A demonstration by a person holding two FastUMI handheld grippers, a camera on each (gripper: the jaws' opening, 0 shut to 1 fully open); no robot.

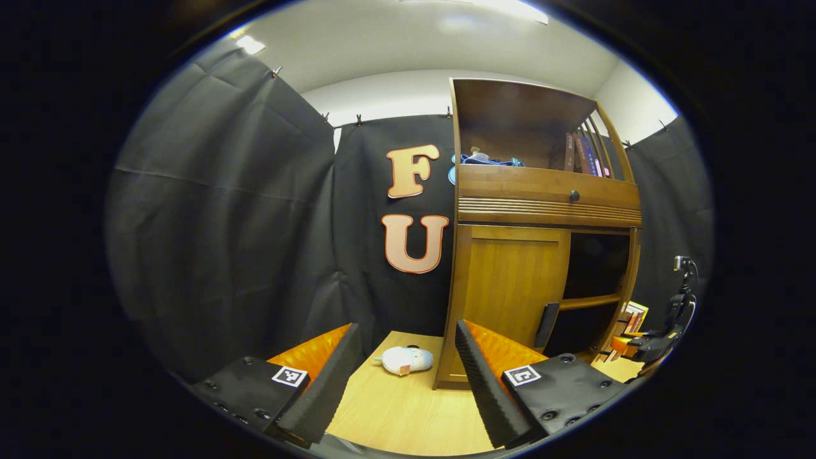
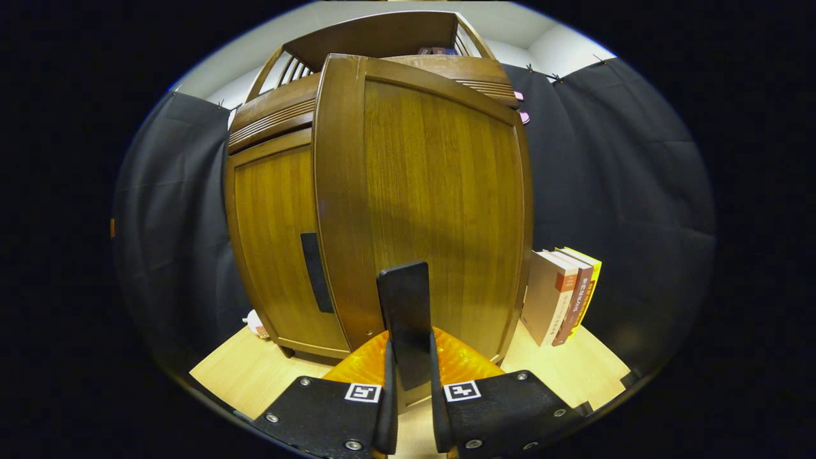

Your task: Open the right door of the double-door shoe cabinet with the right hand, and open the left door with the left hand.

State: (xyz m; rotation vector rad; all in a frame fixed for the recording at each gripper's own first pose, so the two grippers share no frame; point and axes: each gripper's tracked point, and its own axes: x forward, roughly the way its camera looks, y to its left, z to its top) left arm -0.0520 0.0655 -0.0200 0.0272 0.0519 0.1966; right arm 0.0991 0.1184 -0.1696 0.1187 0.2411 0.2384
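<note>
The wooden shoe cabinet (image 1: 510, 280) stands right of centre in the left gripper view. Its left door (image 1: 513, 287) is closed, with a black handle (image 1: 547, 324) at its right edge. The right half gapes dark, with a shelf (image 1: 590, 301) inside. My left gripper (image 1: 408, 376) is open, low and left of the cabinet, holding nothing. In the right gripper view the right door (image 2: 440, 204) is swung out toward me. My right gripper (image 2: 410, 382) is shut on its black handle (image 2: 403, 306). Beside it, the left door (image 2: 274, 242) stays closed, its handle (image 2: 317, 271) untouched.
A small white plush toy (image 1: 403, 360) lies on the wooden floor (image 1: 395, 414) left of the cabinet. Several books (image 2: 564, 293) lean against the cloth wall to the cabinet's right. The top shelf (image 1: 523, 137) holds books and a blue item. A drawer (image 1: 548, 191) sits above the doors.
</note>
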